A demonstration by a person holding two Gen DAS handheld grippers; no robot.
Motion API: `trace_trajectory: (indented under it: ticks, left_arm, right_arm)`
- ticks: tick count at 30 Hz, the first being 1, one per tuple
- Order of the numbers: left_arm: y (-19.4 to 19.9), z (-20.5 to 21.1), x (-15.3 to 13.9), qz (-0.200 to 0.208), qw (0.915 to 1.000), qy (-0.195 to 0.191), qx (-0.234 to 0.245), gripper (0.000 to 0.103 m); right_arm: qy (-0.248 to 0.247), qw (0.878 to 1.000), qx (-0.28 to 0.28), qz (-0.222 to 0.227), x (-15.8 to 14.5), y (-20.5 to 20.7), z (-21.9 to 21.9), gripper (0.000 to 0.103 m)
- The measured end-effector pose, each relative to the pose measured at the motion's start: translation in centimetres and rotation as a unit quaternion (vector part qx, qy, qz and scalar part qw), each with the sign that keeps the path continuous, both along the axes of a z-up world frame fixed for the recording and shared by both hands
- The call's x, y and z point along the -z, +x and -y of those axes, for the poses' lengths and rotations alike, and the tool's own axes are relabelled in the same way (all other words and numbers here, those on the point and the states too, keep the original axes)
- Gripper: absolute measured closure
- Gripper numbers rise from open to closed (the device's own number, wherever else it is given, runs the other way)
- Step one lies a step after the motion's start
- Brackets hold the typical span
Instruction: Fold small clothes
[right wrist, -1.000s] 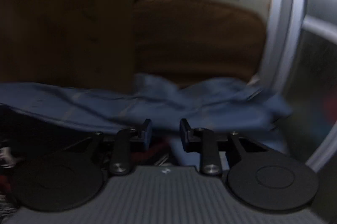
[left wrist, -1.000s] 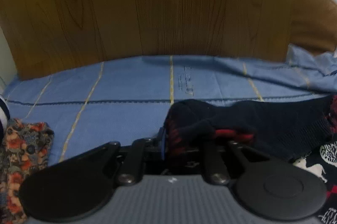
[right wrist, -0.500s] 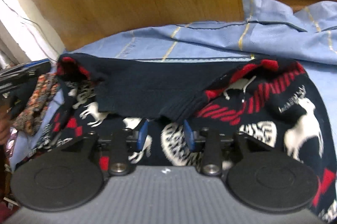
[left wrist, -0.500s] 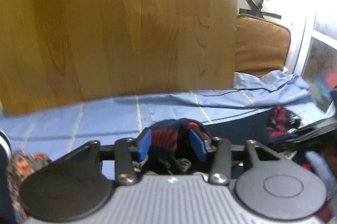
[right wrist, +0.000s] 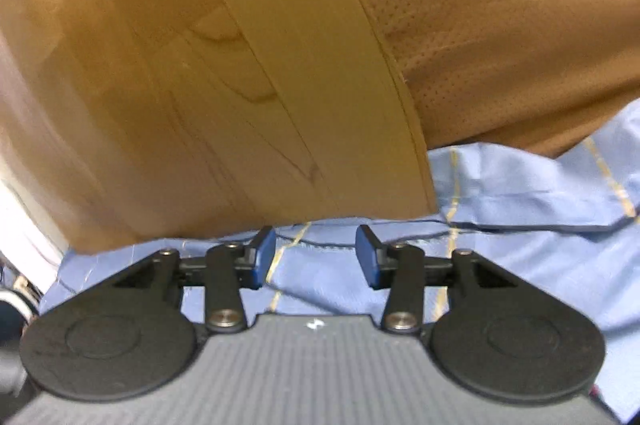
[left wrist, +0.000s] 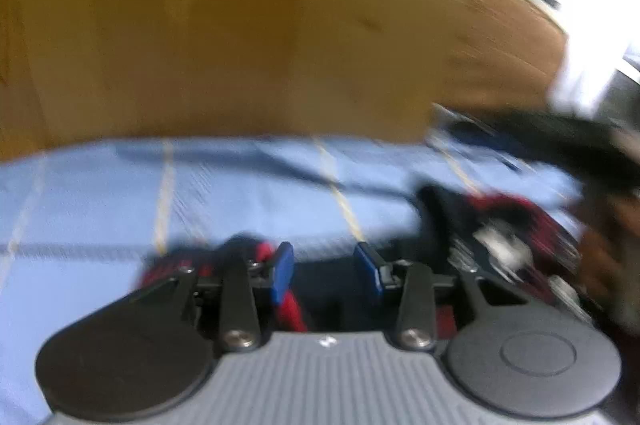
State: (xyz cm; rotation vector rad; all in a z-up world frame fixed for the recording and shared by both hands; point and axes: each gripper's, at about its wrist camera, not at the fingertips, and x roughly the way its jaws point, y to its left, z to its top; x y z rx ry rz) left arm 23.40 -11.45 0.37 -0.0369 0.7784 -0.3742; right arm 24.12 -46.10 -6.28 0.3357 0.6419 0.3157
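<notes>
Wooden board (right wrist: 200,105) close ahead, barring passage

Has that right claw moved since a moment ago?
Yes. The right claw, jaws just opening and empty, has left the dark sweater; it now faces the wooden headboard over blue sheet.

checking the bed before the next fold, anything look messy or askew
The blue sheet is rumpled into folds near the brown cushion. The dark red-patterned garment lies bunched rather than flat, though that view is blurred.

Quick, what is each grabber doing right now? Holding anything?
Left gripper: open, jaws just closing slightly, over the dark sweater, not gripping.
Right gripper: open, just opening, empty.
</notes>
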Motion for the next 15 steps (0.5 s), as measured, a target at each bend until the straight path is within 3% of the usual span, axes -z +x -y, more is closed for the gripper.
trace_trajectory:
  ticks: [2, 4, 6, 8, 11, 14, 15]
  left_arm:
    - [2.9, -0.7, 0.3, 0.02, 0.9983, 0.005, -0.055, 0.068]
    - [5.7, -2.2, 0.4, 0.043, 0.9899, 0.017, -0.134, 0.067]
    - [7.1, -4.8, 0.3, 0.016, 0.9808, -0.016, -0.194, 0.068]
    - [6.4, -7.3, -0.3, -0.01, 0.9776, -0.093, -0.189, 0.066]
    - [3.4, -8.4, -2.0, 0.004, 0.9836, -0.095, -0.153, 0.059]
    - [-0.2, -9.1, -3.7, 0.009, 0.986, -0.124, -0.11, 0.052]
    - [-1.3, -9.1, -4.1, 0.008, 0.985, -0.139, -0.102, 0.051]
  right_arm:
    - [-0.019, 1.0, -0.003, 0.011, -0.5, -2.6, 0.5, 0.055]
    - [-0.013, 0.999, -0.034, -0.004, -0.8, -4.6, 1.3, 0.055]
    - [-0.014, 0.995, -0.087, -0.043, -0.7, -5.9, 1.2, 0.055]
    - [-0.025, 0.986, -0.144, -0.081, -0.1, -7.0, -0.2, 0.056]
    - [-0.07, 0.97, -0.202, -0.112, 1.2, -7.4, -3.2, 0.056]
    - [-0.072, 0.97, -0.218, -0.082, 1.7, -6.0, -5.2, 0.056]
    - [-0.059, 0.974, -0.206, -0.066, 1.6, -4.7, -5.6, 0.056]
